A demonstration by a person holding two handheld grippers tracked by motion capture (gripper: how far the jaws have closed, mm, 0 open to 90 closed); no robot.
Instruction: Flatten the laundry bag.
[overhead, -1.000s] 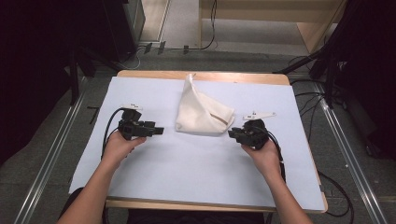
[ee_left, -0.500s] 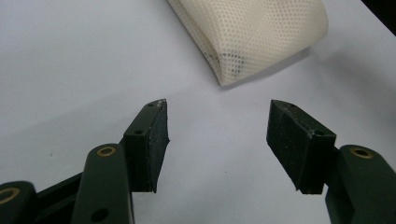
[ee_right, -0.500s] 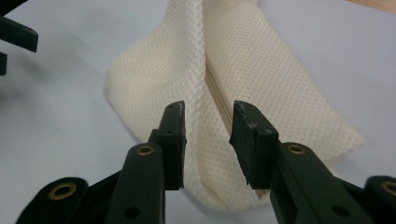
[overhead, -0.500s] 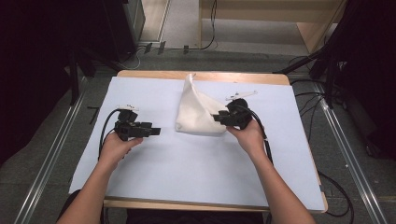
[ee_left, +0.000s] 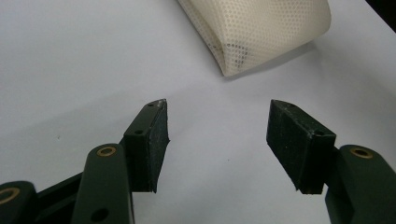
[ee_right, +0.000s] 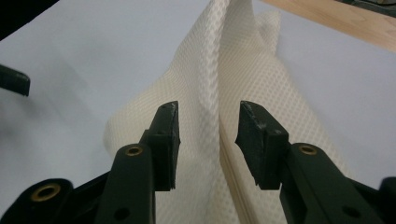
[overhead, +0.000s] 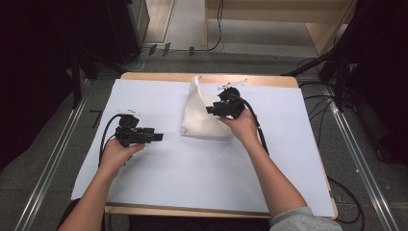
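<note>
Item: white mesh bag [overhead: 202,115] — a perforated fabric pouch lying on the white sheet [overhead: 192,178] that covers the wooden table [overhead: 269,79], toward the far middle of the sheet, its narrow end reaching to the far edge. A raised fold runs along its length.

Right gripper [overhead: 211,109]: held in the person's right hand [overhead: 240,126], over the bag's right side, jaws pointing left. In the right gripper view [ee_right: 208,126] the jaws stand apart on either side of the raised fold [ee_right: 215,74], not pressed onto it — released.

Left gripper [overhead: 156,137]: held in the left hand [overhead: 115,156], over bare sheet, near the bag's left side but apart from it. In the left gripper view [ee_left: 217,128] the jaws gape wide with nothing between them; a rounded corner of the bag [ee_left: 261,32] lies ahead.

A black cable [overhead: 103,137] loops from the left gripper.
</note>
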